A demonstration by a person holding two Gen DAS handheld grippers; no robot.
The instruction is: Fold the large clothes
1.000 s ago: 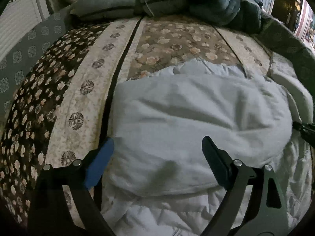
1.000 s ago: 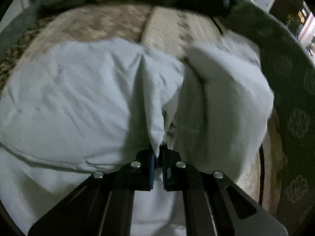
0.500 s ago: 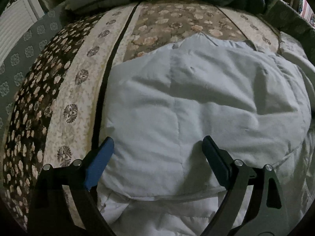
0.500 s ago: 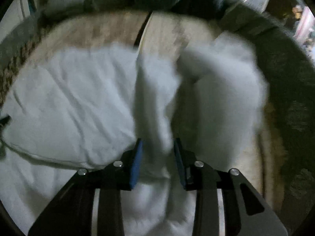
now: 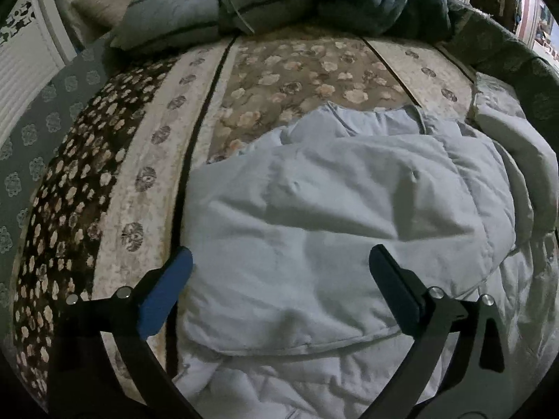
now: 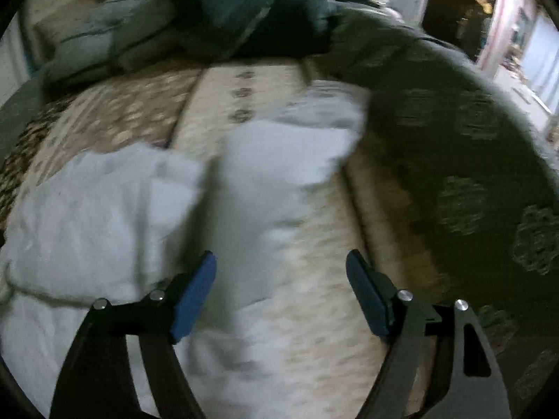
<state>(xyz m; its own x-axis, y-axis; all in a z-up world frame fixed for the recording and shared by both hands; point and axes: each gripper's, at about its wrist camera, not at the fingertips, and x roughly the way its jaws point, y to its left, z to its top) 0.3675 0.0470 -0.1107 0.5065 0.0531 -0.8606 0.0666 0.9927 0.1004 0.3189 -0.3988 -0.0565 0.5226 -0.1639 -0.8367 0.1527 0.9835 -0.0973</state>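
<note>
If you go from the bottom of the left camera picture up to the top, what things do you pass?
Left gripper, jaws opening with nothing held → pale blue padded garment → flowered bedspread → folded grey-blue quilt at the far end.

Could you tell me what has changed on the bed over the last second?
The right gripper let go of the pale blue garment: it was pinching a fold, and its jaws are now opening, clear of the cloth. The left gripper stayed open above it. The floral bedspread is unchanged.
</note>
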